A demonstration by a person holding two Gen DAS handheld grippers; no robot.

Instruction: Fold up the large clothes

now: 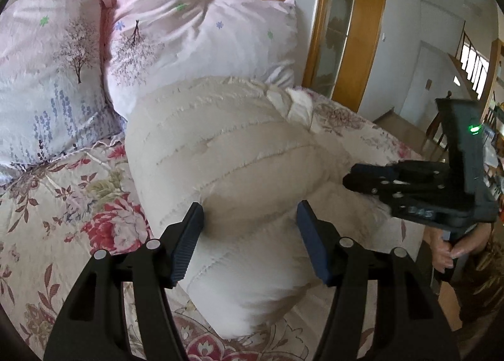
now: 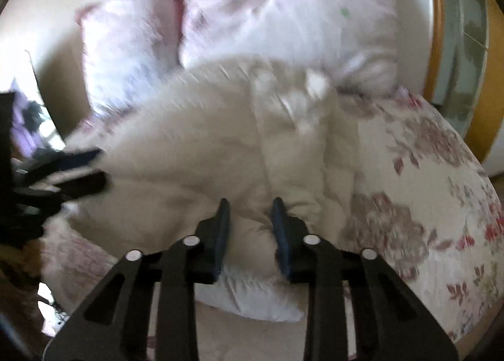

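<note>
A cream quilted puffy coat [image 1: 239, 153] lies bunched on the floral bedspread [image 1: 63, 203], its collar toward the pillows. My left gripper [image 1: 250, 213] is open, its blue-padded fingers straddling a puffy fold of the coat near its lower end. My right gripper shows in the left wrist view [image 1: 356, 176] at the coat's right side. In the blurred right wrist view the right gripper [image 2: 250, 208] is open, fingers close over the coat [image 2: 195, 140]. The left gripper [image 2: 91, 169] shows at that view's left, against the coat.
Two pink printed pillows [image 1: 176, 33] lean at the bed's head behind the coat. A wooden door frame [image 1: 356, 30] and white walls stand beyond the bed's right edge. The bedspread [image 2: 425, 172] extends right of the coat.
</note>
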